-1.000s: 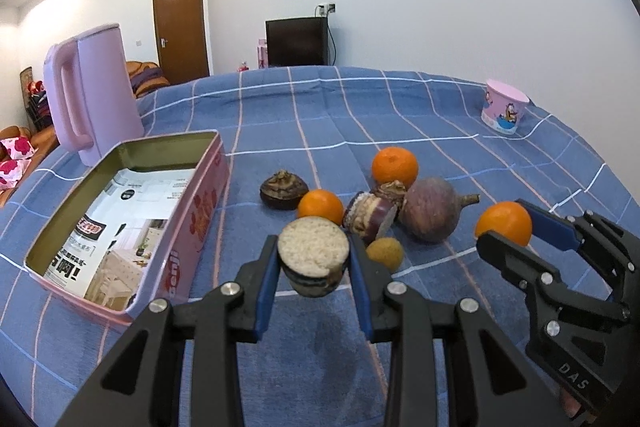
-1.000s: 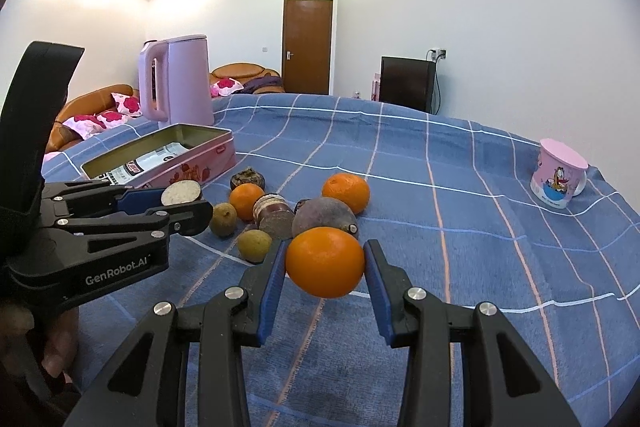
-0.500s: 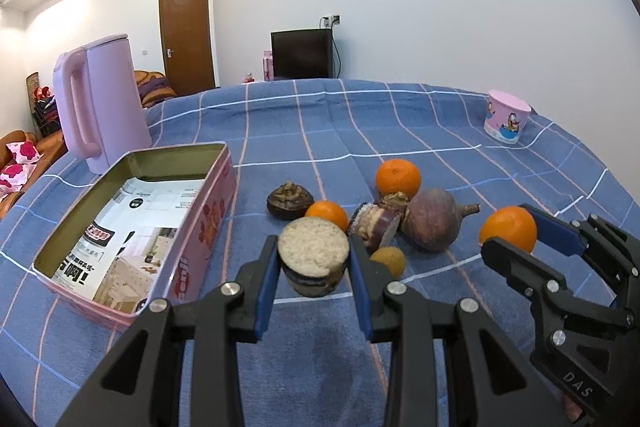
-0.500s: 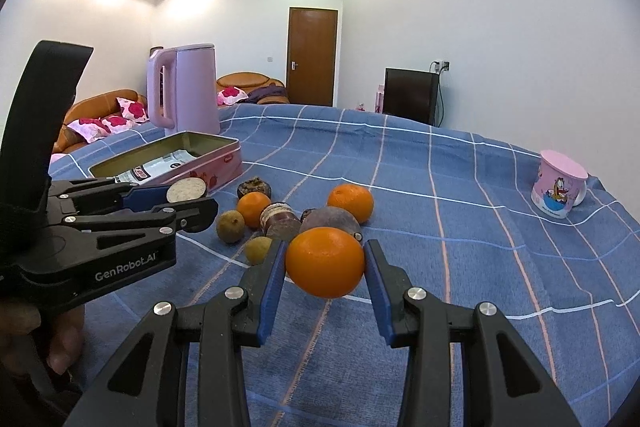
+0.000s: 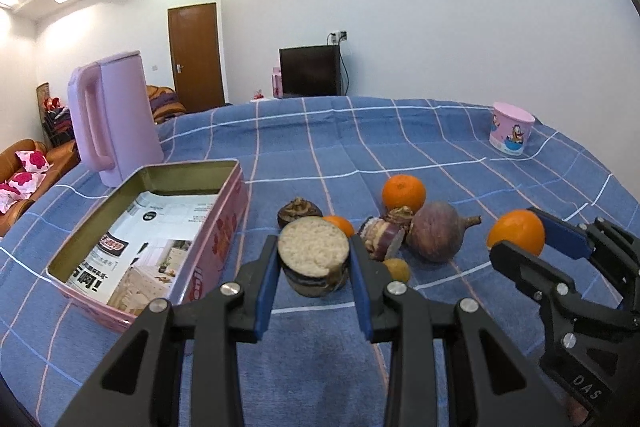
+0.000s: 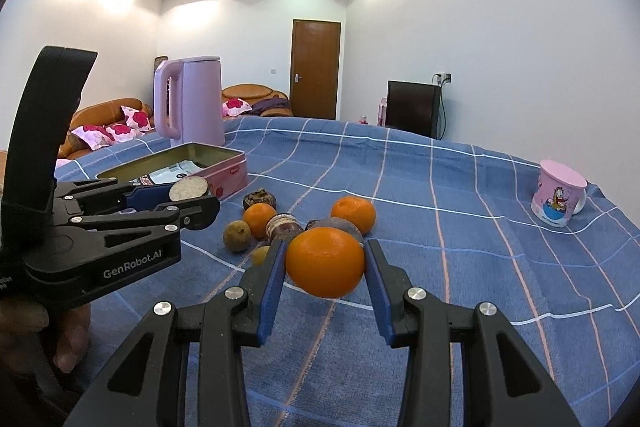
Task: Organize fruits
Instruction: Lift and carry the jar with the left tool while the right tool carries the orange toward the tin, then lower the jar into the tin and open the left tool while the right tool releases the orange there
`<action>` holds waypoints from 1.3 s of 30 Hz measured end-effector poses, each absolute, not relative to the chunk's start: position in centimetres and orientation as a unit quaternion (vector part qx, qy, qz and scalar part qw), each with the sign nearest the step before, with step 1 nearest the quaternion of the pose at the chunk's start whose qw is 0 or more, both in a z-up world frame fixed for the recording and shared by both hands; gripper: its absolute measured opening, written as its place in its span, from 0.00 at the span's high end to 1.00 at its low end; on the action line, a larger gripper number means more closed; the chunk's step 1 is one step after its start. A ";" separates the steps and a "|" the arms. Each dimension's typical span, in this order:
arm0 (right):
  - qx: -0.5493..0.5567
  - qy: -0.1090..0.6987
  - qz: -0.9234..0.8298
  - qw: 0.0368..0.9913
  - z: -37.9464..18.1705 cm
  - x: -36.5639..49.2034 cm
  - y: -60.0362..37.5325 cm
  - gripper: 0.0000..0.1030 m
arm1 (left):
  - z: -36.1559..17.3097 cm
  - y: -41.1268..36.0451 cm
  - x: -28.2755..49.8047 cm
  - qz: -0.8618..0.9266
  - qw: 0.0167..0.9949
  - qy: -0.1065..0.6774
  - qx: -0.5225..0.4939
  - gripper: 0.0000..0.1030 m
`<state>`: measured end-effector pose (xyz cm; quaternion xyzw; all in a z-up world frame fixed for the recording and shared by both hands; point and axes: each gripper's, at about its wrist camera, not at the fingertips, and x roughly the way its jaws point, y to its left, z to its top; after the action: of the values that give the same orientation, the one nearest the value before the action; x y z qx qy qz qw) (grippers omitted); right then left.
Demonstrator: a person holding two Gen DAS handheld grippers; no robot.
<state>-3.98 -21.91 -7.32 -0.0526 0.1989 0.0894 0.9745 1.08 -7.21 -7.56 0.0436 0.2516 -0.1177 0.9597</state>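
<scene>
A blue checked cloth (image 5: 400, 131) covers the whole table, its near edge cut off by the frame. On its left side stands a tall pink kettle (image 5: 114, 115), and just in front of it an open pink tin (image 5: 224, 223) lined with printed paper; its near corner hides behind the left gripper (image 5: 313, 259). That gripper is clamped on a cut taro piece (image 5: 313, 257), pale and grainy on the flat top, dark and ringed on the side, held clear above the cloth just right of the tin. The right gripper (image 6: 325, 263) pinches a smooth orange (image 6: 325, 263) between its blue pads, lifted above the cloth in front of the fruit heap. That heap lies mid-table: a purple beet (image 5: 436, 237) with a stubby tail, a second orange (image 5: 403, 193) behind it, a dark water chestnut (image 5: 299, 210), and a small orange (image 5: 340, 225) half hidden behind the taro. A little yellowish fruit (image 5: 398, 269) peeks past the left finger; what kind it is, I can't tell. A pink cartoon cup (image 5: 511, 129) sits well apart at the far right.
</scene>
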 end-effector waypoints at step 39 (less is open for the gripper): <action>-0.055 0.199 0.183 0.961 -2.4 1.9 -16.1 0.60 | -5.3 0.2 4.2 -0.019 0.968 0.248 0.043 0.66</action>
<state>1.90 -16.13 -2.36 -0.0551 0.1989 0.1834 0.9611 4.20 0.17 -5.31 0.0432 0.2482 -0.0193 0.9676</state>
